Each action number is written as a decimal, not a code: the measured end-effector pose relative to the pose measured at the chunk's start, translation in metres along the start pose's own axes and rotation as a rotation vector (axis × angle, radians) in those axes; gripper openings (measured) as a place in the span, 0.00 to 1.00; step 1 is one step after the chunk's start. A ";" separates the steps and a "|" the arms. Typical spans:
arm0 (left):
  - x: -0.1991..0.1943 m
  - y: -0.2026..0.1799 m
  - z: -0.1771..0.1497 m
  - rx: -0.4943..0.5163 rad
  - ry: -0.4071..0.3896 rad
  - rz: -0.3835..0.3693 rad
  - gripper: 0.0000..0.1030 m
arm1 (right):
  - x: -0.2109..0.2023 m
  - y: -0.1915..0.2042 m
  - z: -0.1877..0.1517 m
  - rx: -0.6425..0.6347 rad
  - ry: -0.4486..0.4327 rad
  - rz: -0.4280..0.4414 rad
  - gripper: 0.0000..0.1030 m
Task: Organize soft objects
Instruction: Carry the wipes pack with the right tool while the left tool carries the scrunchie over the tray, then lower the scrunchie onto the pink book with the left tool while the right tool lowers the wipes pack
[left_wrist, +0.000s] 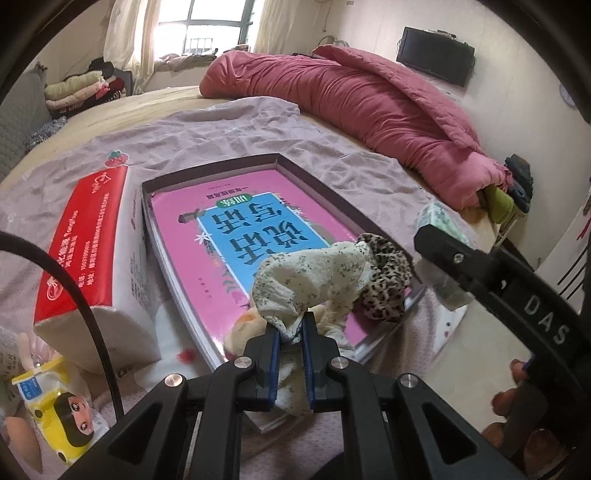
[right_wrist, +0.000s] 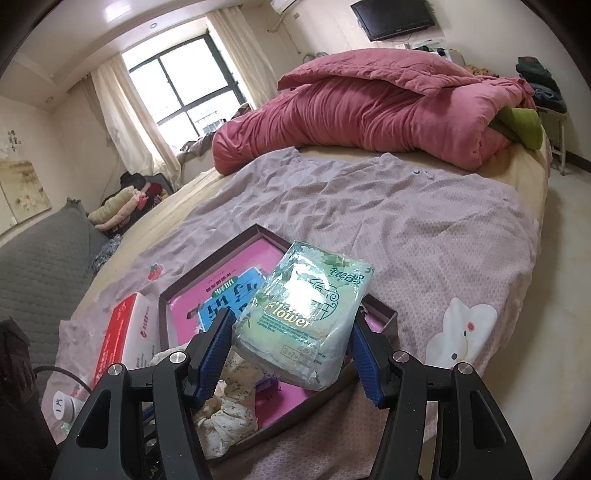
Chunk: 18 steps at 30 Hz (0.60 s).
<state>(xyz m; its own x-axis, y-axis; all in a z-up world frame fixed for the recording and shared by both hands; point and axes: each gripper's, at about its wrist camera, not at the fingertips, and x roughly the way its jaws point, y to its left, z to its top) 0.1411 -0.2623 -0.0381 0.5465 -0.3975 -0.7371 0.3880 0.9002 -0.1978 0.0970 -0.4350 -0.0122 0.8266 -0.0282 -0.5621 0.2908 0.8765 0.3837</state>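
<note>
tongs on the left (left_wrist: 290, 334) pinch a cream floral scrunchie (left_wrist: 314, 280) over the near edge of the shallow box (left_wrist: 207, 170). right tongs (right_wrist: 291, 354) clamp a green tissue pack (right_wrist: 306, 317) above that box. a leopard scrunchie (left_wrist: 388, 284) lies on the pink book (left_wrist: 192, 266) inside. farther off, a red tissue box (left_wrist: 85, 240) and rolled pink quilt (left_wrist: 362, 107) rest on the bed.

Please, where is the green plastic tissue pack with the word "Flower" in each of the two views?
Left wrist view: green plastic tissue pack at the right edge, mostly hidden behind the right gripper.
Right wrist view: lower centre, between the right gripper fingers.
Shared landmark: the pink book with a blue panel in the shallow box.
</note>
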 end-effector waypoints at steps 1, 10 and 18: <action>0.001 0.000 -0.001 0.006 -0.001 0.012 0.11 | 0.001 0.000 0.000 -0.001 0.003 -0.002 0.61; 0.013 0.011 0.001 -0.009 0.007 0.047 0.11 | 0.010 0.008 -0.002 -0.047 0.030 -0.003 0.61; 0.019 0.021 0.006 -0.042 0.013 0.035 0.12 | 0.020 0.011 -0.003 -0.066 0.051 -0.025 0.61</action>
<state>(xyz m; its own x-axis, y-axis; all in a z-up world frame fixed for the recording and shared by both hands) 0.1639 -0.2519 -0.0523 0.5491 -0.3638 -0.7524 0.3372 0.9202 -0.1988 0.1159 -0.4244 -0.0212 0.7930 -0.0275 -0.6086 0.2774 0.9057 0.3206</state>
